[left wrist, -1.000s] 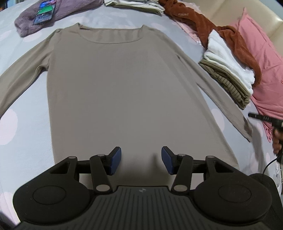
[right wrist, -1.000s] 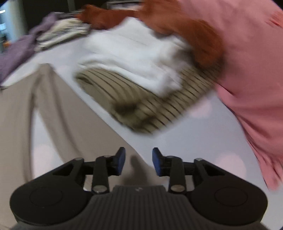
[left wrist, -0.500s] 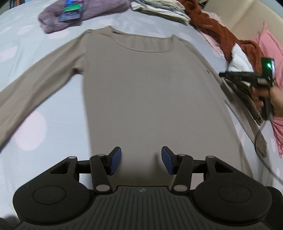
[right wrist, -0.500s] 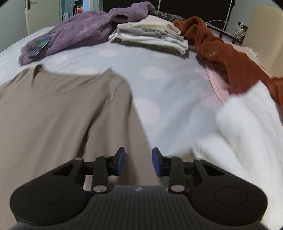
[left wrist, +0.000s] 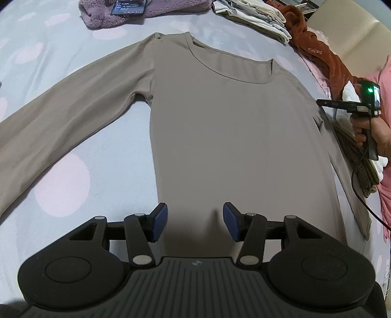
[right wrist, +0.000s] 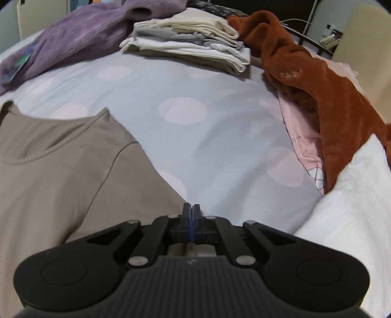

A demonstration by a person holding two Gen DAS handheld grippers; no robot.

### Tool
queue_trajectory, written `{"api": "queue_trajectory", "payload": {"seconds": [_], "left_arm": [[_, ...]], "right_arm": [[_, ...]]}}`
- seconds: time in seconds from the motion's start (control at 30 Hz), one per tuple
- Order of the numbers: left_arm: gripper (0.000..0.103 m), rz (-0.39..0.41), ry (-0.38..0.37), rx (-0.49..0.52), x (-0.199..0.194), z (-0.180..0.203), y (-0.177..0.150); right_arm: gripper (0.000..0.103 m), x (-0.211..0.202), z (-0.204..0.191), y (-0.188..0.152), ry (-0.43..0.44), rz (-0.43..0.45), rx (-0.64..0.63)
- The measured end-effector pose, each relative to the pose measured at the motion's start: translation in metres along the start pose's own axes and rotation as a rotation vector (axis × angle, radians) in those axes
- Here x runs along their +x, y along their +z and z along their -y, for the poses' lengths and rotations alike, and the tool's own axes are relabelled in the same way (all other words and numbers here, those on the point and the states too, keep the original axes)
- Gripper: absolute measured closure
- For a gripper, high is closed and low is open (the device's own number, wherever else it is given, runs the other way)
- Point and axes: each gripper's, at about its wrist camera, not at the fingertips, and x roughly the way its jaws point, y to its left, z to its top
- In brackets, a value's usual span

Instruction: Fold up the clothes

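Flat across the middle of the bed (left wrist: 61,151), a taupe long-sleeved top (left wrist: 232,137) is spread face up, its neckline toward the far edge and both sleeves laid outward. Above its hem, near the bed's near edge, the left gripper (left wrist: 195,221) is held released, its blue pads wide apart with nothing between them. At the top's right shoulder, toward the bed's right edge, the right gripper (right wrist: 192,212) is seen clenched, its pads pressed together at the sleeve's outer edge; whether cloth is pinched between them cannot be told. Along the far edge lie a purple fleece (right wrist: 80,34) with a phone (left wrist: 128,6) on it, a folded stack (right wrist: 193,46) and a rust-brown garment (right wrist: 315,88).
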Motion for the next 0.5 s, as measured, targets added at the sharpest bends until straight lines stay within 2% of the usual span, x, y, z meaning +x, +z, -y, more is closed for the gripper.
{"api": "queue_trajectory", "payload": {"seconds": [0.17, 0.2, 0.3, 0.33, 0.37, 0.4, 0.43, 0.5], "left_arm": [[0.055, -0.002, -0.008, -0.009, 0.005, -0.001, 0.001], [0.055, -0.004, -0.009, -0.009, 0.006, -0.001, 0.001], [0.055, -0.007, -0.012, -0.007, 0.006, 0.000, -0.001], [0.055, -0.008, -0.012, -0.006, 0.006, 0.000, -0.002], [0.055, -0.007, -0.011, -0.005, 0.006, 0.000, -0.002], [0.055, -0.007, -0.010, -0.004, 0.006, 0.000, -0.003], [0.055, -0.005, -0.009, -0.002, 0.005, 0.000, -0.003], [0.055, 0.000, -0.007, -0.001, 0.002, 0.000, -0.003]], "right_arm": [[0.097, -0.003, 0.010, -0.006, -0.010, 0.032, 0.024], [0.092, -0.005, 0.013, -0.008, 0.000, 0.034, 0.043], [0.062, -0.008, 0.021, -0.013, 0.135, 0.009, 0.132], [0.066, -0.006, 0.021, -0.015, 0.169, -0.020, 0.135], [0.079, -0.003, 0.017, -0.016, 0.132, -0.039, 0.094], [0.100, 0.000, 0.012, -0.016, 0.094, -0.056, 0.053], [0.101, 0.000, 0.011, -0.015, 0.057, -0.055, 0.037], [0.101, -0.003, 0.016, -0.012, 0.005, -0.024, 0.083]]}}
